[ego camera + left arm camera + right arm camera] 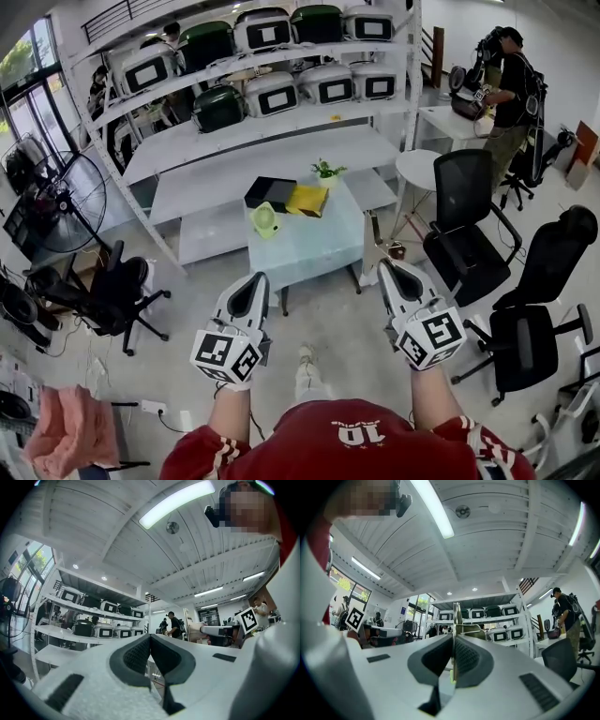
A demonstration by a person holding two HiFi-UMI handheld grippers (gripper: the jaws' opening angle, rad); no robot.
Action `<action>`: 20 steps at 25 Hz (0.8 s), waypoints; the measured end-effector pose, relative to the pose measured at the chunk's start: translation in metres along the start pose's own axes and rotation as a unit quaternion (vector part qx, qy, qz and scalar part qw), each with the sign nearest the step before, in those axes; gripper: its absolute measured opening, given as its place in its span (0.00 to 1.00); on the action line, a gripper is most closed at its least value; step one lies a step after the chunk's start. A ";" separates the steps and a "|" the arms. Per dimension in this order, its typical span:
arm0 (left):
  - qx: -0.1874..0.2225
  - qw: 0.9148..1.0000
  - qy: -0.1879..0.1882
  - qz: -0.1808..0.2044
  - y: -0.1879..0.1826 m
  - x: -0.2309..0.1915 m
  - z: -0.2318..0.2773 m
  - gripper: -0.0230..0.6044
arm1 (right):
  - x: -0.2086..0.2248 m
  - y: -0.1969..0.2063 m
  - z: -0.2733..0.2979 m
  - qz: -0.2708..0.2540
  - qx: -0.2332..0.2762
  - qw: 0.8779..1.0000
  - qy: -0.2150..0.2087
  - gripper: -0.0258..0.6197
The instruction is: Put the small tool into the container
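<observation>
My right gripper (385, 267) is shut on a small thin metal tool (374, 240), which sticks out past its tips. In the right gripper view the tool (456, 616) stands edge-on between the closed pads, above the gripper's tip (454, 637). My left gripper (260, 278) is shut with nothing in it; its pads meet at the tip (150, 637). Both grippers are held over the floor, short of a small glass-topped table (314, 246). A pale green container (265, 219) sits on that table beside a black box (270, 192) and a yellow item (307, 200).
A small potted plant (326, 172) stands at the table's far edge. White shelving (272, 141) with several cookers rises behind it. Black office chairs (464, 220) crowd the right and another chair (117, 291) the left. A person (511, 94) stands at back right.
</observation>
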State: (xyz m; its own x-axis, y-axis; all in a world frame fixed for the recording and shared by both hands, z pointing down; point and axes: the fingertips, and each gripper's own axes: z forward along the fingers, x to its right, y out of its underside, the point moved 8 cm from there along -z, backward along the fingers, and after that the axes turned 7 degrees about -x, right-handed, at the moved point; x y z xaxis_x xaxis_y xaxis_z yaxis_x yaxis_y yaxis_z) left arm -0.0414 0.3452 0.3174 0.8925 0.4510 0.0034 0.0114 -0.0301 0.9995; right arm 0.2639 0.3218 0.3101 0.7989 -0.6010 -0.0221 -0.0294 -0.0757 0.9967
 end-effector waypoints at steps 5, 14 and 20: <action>0.001 1.000 -0.010 -0.007 0.006 -0.026 0.019 0.03 | 0.007 0.005 0.030 -0.002 -0.003 1.000 -0.009 0.06; -0.003 1.000 -0.006 -0.006 0.012 -0.090 0.096 0.03 | 0.037 0.015 0.119 -0.009 -0.011 1.000 -0.005 0.06; -0.013 1.000 -0.015 -0.015 0.022 -0.131 0.139 0.03 | 0.055 0.022 0.183 -0.015 -0.027 0.999 -0.019 0.06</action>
State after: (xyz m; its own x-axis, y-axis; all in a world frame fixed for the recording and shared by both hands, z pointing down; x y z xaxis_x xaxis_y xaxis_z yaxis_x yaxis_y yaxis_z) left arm -0.0957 0.1613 0.3343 0.9047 0.4252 -0.0277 0.0278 0.0062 0.9996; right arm 0.1975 0.1419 0.3165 0.7760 -0.6283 -0.0548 0.0285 -0.0518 0.9982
